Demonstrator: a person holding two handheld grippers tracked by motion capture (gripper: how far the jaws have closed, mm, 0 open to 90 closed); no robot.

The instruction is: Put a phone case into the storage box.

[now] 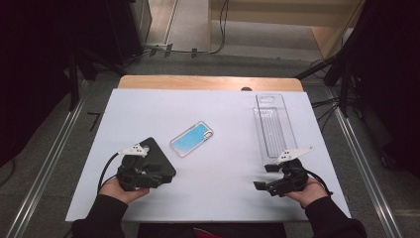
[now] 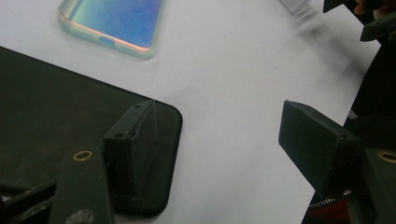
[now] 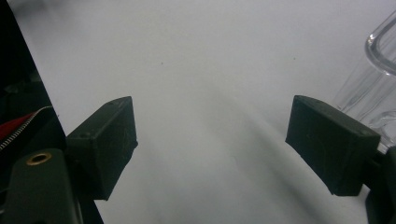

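A black flat slab [image 1: 157,154] lies at the table's near left, with an iridescent blue phone case [image 1: 192,138] just beyond it to the right. My left gripper [image 1: 152,173] rests over the slab's near edge. In the left gripper view it [image 2: 219,126] stands open: one jaw is above the slab's [image 2: 56,107] rounded corner and the other is over bare table, with the blue case [image 2: 116,23] ahead. My right gripper [image 1: 264,177] sits at the near right, open [image 3: 210,121] over bare white surface, beside the near end of a long clear plastic case [image 1: 271,128] [image 3: 373,84].
The white table top [image 1: 223,109] has open room in its middle and back left. Its near edge runs just behind both hands. Dark stands and cables surround the table on the floor. The other gripper [image 2: 373,18] appears at the top right of the left gripper view.
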